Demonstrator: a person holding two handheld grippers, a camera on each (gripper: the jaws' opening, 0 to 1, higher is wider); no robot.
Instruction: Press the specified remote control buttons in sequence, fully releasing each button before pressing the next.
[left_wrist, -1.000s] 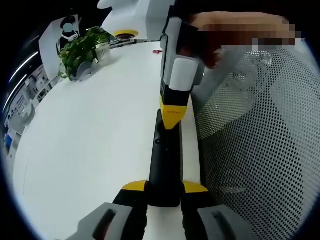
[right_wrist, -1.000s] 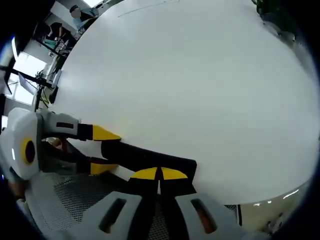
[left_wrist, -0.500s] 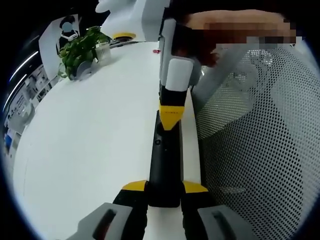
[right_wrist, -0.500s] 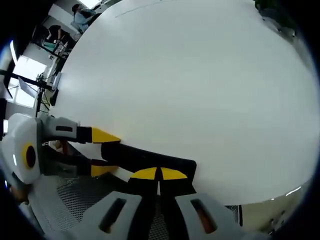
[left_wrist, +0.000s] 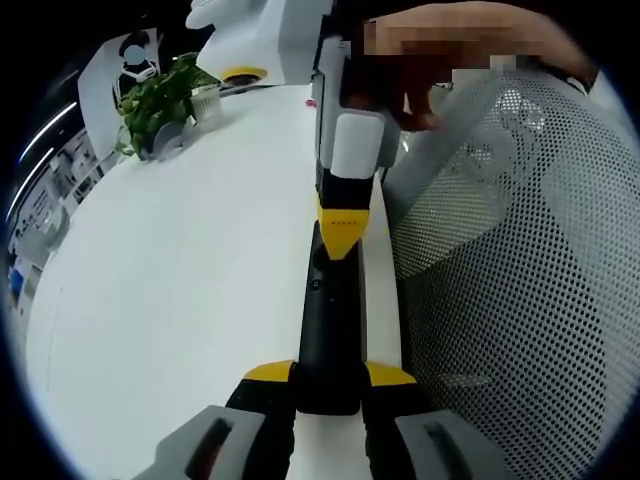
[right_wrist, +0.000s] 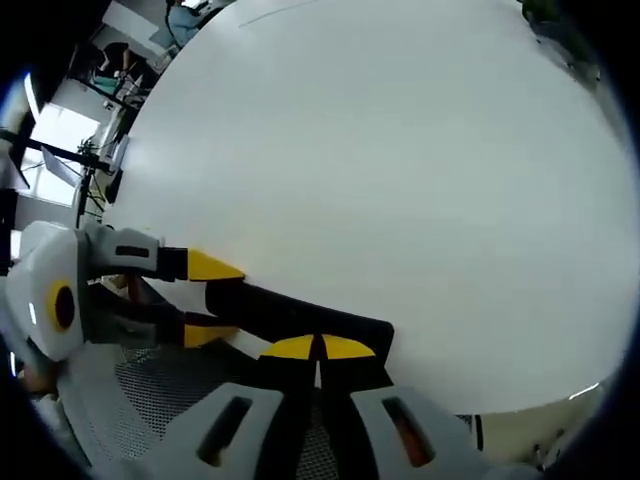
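A single long black plastic remote control (left_wrist: 328, 330) lies at the edge of the white round table (left_wrist: 180, 300), its long axis running straight away from the left hand-held gripper (left_wrist: 329, 385), which is clenched on its near end. The right hand-held gripper (left_wrist: 342, 238), jaws shut together, is set tip-down on the far end. Two hand-held grippers and one remote are counted.

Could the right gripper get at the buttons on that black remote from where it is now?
Probably yes. The right gripper, jaws closed to a point, already sits on the upper face of the black remote, which the left gripper clamps at its near end. Nothing lies between them.
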